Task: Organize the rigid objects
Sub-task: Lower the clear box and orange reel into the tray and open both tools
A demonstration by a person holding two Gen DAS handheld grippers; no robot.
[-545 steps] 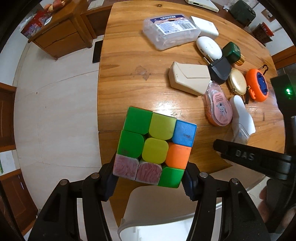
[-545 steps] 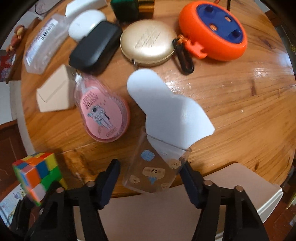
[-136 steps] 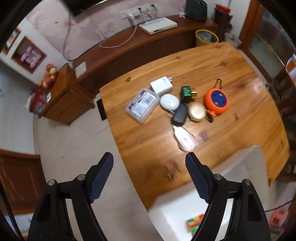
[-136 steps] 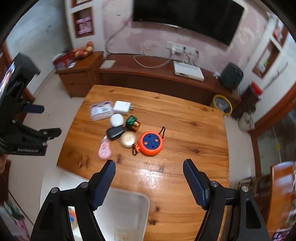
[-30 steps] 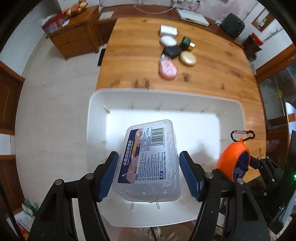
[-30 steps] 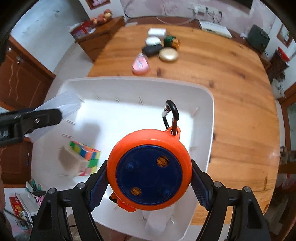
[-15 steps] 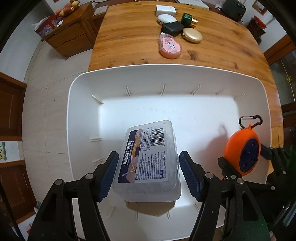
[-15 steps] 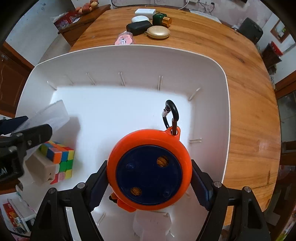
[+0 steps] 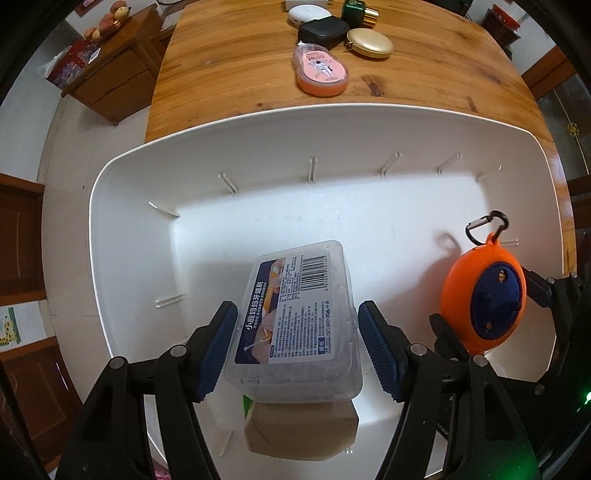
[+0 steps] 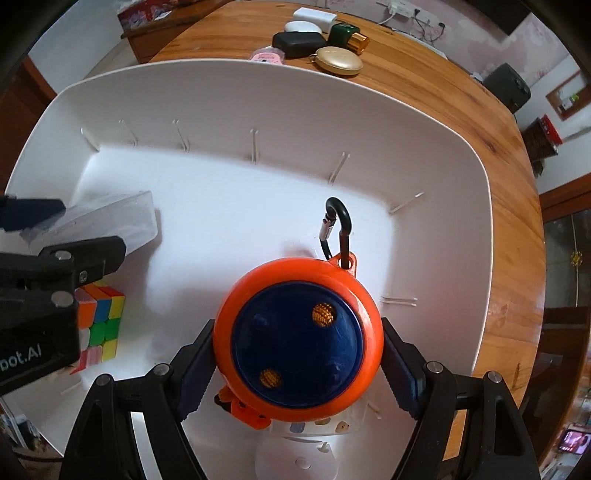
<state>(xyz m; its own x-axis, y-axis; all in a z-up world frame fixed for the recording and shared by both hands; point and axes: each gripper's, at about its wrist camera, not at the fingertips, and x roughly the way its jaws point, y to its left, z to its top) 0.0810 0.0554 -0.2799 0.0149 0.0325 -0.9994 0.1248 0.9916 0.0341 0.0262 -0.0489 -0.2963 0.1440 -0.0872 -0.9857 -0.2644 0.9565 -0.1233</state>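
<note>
left gripper [image 9: 293, 349] clamps clear box [image 9: 299, 317]; right gripper [image 10: 297, 365] clamps orange reel [image 10: 299, 341]

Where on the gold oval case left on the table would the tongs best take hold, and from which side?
Probably from straight above, closing across the narrow width of the gold oval case. It lies flat with a domed top. The black case sits close on its left, so one finger would have little room there; the pads would likely fit better across its near and far long edges, which look freer.
</note>
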